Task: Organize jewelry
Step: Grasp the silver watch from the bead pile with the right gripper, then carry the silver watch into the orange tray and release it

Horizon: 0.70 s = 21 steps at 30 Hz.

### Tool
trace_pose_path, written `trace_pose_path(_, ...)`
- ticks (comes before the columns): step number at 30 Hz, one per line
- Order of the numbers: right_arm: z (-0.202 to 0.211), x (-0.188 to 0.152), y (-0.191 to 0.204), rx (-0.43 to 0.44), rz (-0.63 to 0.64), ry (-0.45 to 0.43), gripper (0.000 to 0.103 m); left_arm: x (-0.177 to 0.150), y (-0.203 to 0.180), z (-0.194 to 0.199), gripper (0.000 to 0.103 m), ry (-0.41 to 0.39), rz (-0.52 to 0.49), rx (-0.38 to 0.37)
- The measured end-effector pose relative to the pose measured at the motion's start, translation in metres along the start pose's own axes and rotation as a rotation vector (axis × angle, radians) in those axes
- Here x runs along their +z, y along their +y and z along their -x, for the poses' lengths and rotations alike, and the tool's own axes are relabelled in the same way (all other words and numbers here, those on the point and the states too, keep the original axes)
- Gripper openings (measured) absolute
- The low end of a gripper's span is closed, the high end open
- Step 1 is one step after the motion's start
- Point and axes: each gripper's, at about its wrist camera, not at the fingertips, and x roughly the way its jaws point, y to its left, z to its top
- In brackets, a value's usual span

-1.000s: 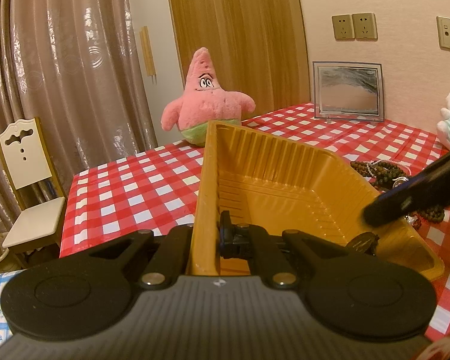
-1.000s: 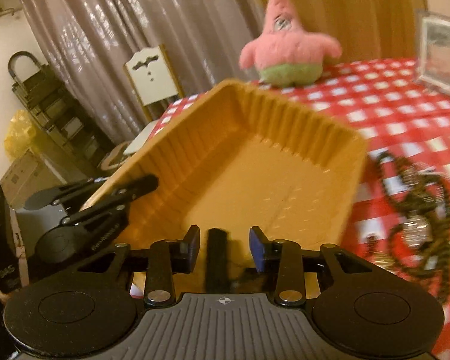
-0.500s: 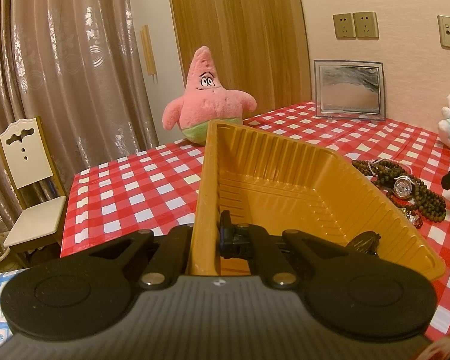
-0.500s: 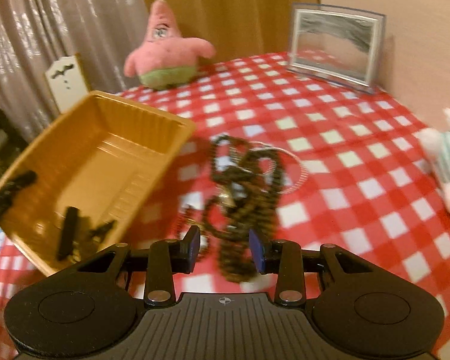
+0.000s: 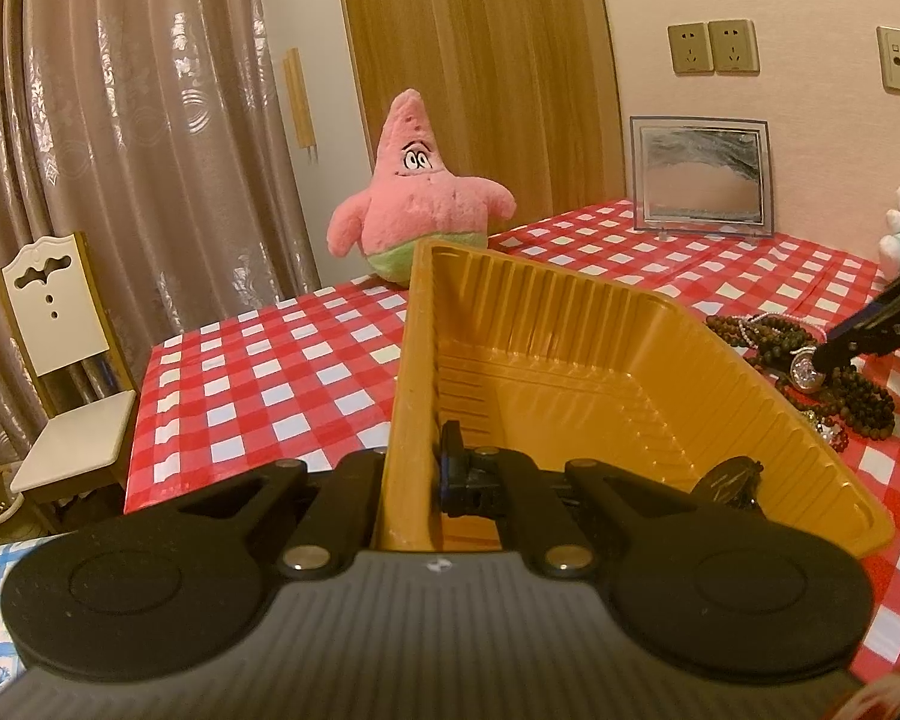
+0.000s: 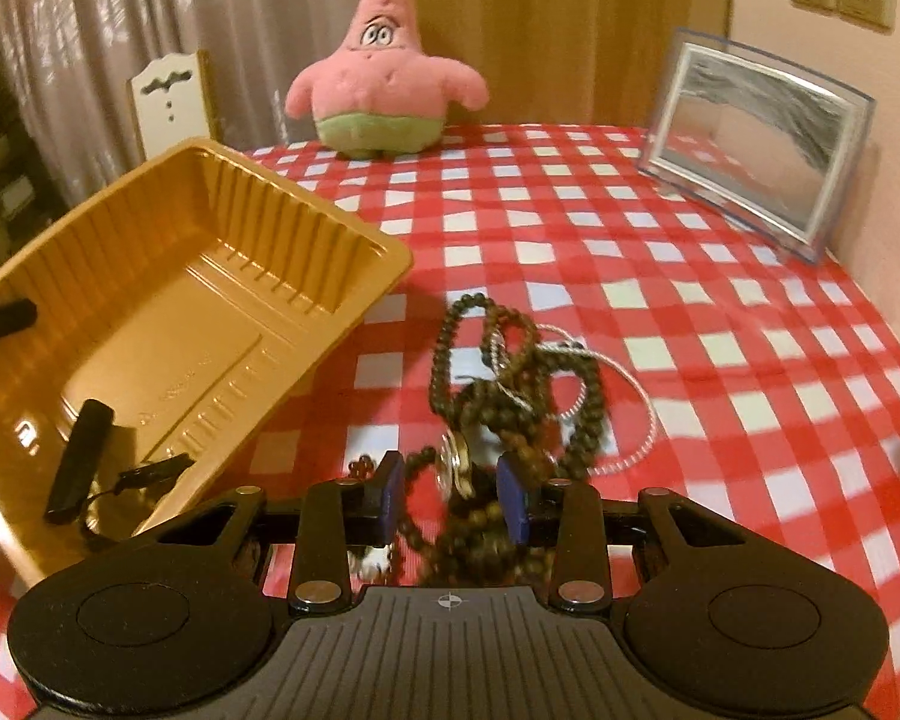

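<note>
Left view: the left tongs [image 5: 411,474] pinch the near wall of the yellow tray [image 5: 570,324], steadying it. Right view: the right tongs [image 6: 450,498], closing, straddle the bead tangle [image 6: 510,384] lying right of the tray, not yet gripping.

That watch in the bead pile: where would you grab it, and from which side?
Probably by its round case, which stands on edge among the dark beads. Come from above with one pad on each flat face. The right tool already straddles it, its jaws closing. The strap is buried in the tangle, so beads may come along.
</note>
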Motion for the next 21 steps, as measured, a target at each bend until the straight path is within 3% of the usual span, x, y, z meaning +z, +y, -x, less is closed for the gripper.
trace_pose_path(3,-0.013,0.004,0.003,0.0,0.042,0.021,0.026,-0.001,0.001,0.001,0.003,0.003,0.002,0.001)
trace_pose_path(7,-0.024,0.008,0.005,-0.021,0.082,0.055,0.01,-0.001,0.0,0.002,0.003,0.002,0.003,0.001)
trace_pose_path(12,-0.016,0.009,0.006,0.002,0.081,0.064,0.009,0.0,0.0,0.002,0.003,0.004,0.002,0.001)
trace_pose_path(21,0.034,0.002,0.018,0.085,-0.012,-0.001,0.009,-0.001,0.001,0.002,0.003,0.008,0.003,0.001)
